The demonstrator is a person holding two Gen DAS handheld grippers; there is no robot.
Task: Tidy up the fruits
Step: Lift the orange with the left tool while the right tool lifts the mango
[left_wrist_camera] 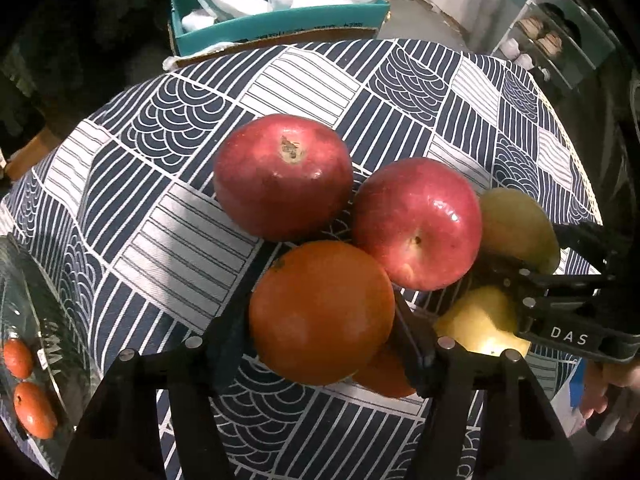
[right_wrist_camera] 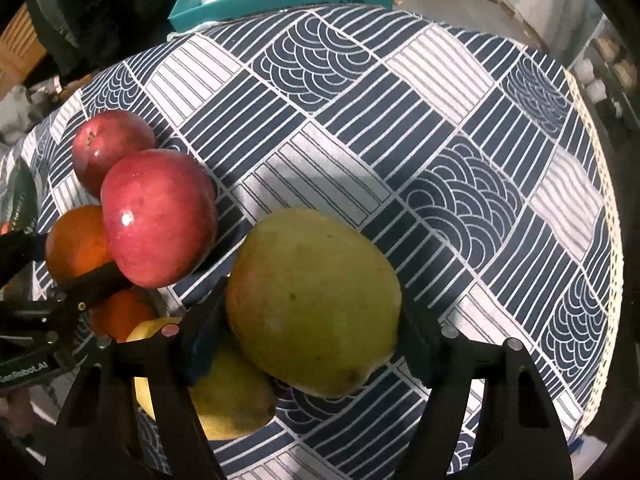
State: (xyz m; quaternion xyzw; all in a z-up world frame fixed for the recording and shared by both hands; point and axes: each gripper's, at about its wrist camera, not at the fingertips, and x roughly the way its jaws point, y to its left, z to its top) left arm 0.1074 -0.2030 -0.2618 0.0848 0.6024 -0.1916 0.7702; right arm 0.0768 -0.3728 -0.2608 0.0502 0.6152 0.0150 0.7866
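A: Fruit sat bunched mid-bench [right_wrist_camera: 460, 152] on the patterned cloth. L gripper [left_wrist_camera: 320, 344] was clamped on the orange [left_wrist_camera: 320, 312], pads tight vs both sides, lifted clear of a 2nd orange [left_wrist_camera: 384, 376] beneath.

B: R gripper [right_wrist_camera: 316, 344]?

A: Holding the big green-yellow fruit [right_wrist_camera: 316, 300], prob a mango, above a yellow one [right_wrist_camera: 228, 404]. 2 red apples [left_wrist_camera: 416, 224] lay untouched, touching each other.

B: Why both gripped at once?

A: Prob sorting by kind. Clear tray [left_wrist_camera: 24, 300] at left edge held 2 small orange fruits [left_wrist_camera: 18, 358], so that's likely where the orange goes.
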